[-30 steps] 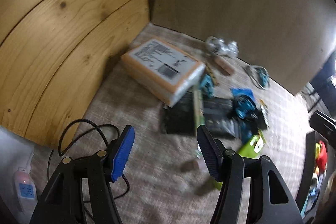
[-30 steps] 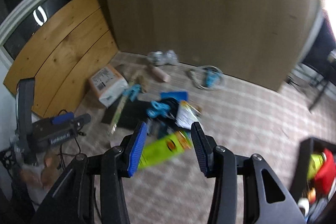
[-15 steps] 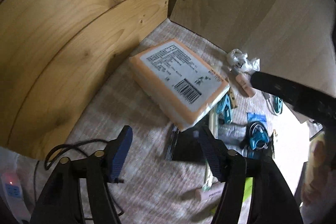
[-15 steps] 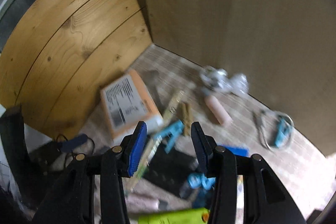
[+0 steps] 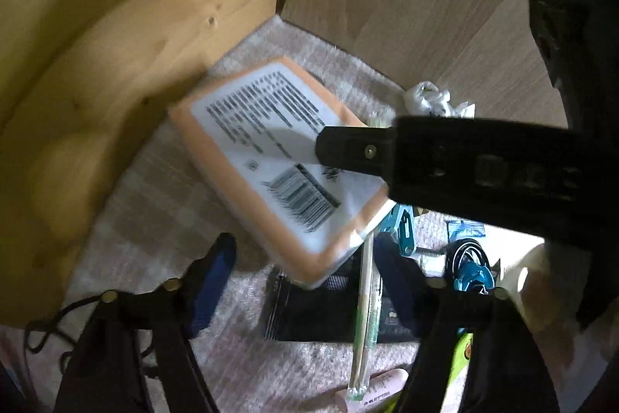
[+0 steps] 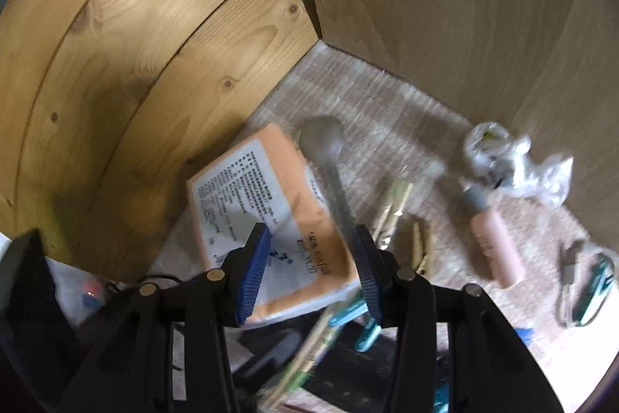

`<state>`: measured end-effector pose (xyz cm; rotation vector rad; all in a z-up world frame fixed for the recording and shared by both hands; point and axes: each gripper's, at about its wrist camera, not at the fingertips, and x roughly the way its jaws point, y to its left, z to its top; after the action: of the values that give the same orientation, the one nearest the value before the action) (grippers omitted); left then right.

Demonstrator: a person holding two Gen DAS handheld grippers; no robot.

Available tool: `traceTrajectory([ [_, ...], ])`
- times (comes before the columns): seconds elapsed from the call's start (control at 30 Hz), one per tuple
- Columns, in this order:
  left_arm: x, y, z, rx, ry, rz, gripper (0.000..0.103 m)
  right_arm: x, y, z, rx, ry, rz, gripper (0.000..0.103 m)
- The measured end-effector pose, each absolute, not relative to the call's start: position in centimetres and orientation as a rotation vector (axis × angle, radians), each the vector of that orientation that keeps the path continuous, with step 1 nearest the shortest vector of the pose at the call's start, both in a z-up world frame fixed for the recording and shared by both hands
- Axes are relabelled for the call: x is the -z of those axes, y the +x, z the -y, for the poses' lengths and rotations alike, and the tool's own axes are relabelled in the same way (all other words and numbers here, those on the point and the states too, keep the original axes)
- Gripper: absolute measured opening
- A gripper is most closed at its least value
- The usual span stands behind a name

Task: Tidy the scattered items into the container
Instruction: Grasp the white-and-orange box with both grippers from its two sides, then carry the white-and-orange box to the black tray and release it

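Observation:
An orange and white packet (image 5: pixel 271 161) lies on the carpet in the corner of the wooden walls; it also shows in the right wrist view (image 6: pixel 267 215). My right gripper (image 6: pixel 311 269) is open and hovers over the packet's near end, its fingers astride it. My left gripper (image 5: pixel 305 281) is open and empty, just short of the packet's near corner. The right gripper's black arm (image 5: pixel 445 161) crosses above the packet in the left wrist view. The container is not in view.
A black pouch (image 5: pixel 329 312), a long wrapped stick (image 5: pixel 365 297), blue clips (image 5: pixel 398 223), a pink tube (image 6: pixel 493 239), wooden pegs (image 6: pixel 419 246), a grey spoon (image 6: pixel 327 157), a crumpled clear bag (image 6: pixel 514 161) and a coiled cable (image 6: pixel 580 281) lie around. Wooden walls (image 6: pixel 154 45) close the corner.
Both grippers have moved forward and down towards the orange packet. The right gripper now stands over its near end and its arm crosses the left view.

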<state>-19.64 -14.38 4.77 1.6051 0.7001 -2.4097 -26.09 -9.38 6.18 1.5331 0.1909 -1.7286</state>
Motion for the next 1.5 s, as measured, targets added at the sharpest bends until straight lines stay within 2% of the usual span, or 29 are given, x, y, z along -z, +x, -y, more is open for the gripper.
traceTrajectory([
  [0.37, -8.2, -17.2, 12.4, 2.524, 1.577, -0.629, 0.054, -8.7, -22.7, 7.5, 1.791, 1.504, -0.164, 0.042],
  [0.7, -11.8, -13.3, 6.5, 2.689, 1.629, -0.531, 0.054, -13.5, -17.8, 0.1, 1.964, 1.462, -0.137, 0.042],
  [1.07, -15.8, -9.6, -5.7, 2.897, 1.743, -0.351, 0.054, -16.5, -12.6, -13.6, 2.191, 1.471, 0.010, 0.042],
  [1.5, -18.1, -6.1, -27.6, 3.052, 1.818, -0.169, 0.054, -18.3, -7.9, -35.9, 2.366, 1.468, 0.128, 0.042],
])
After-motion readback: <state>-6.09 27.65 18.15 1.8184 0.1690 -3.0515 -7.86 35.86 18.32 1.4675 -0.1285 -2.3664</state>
